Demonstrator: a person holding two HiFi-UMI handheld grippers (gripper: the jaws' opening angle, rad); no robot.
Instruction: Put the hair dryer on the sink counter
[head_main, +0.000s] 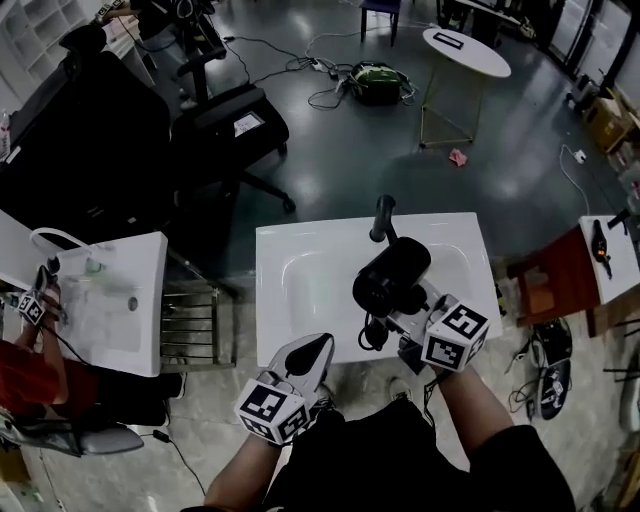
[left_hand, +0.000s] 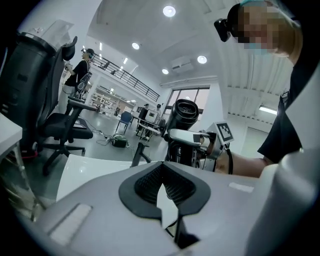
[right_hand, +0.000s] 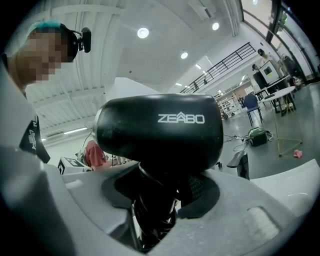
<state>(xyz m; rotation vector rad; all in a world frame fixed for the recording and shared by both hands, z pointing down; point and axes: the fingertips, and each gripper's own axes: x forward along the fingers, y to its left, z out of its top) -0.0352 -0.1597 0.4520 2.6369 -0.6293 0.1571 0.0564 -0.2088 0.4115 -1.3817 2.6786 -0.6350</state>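
A black hair dryer (head_main: 392, 275) hangs over the right front part of the white sink counter (head_main: 300, 240), barrel pointing up toward the black faucet (head_main: 383, 217). My right gripper (head_main: 395, 318) is shut on its handle; in the right gripper view the dryer's body (right_hand: 160, 130) fills the space above the jaws (right_hand: 160, 200), with its coiled cord between them. My left gripper (head_main: 310, 355) sits at the counter's front edge, shut with nothing in it. In the left gripper view the closed pads (left_hand: 162, 182) point at the dryer (left_hand: 182, 117) and the faucet (left_hand: 140, 152).
A second white sink (head_main: 120, 310) stands at the left with a metal rack (head_main: 195, 325) between the two. A black office chair (head_main: 225, 130) is behind, a round white table (head_main: 465, 50) farther back. A brown stool (head_main: 555, 275) is at the right. A person in red (head_main: 30, 370) sits at far left.
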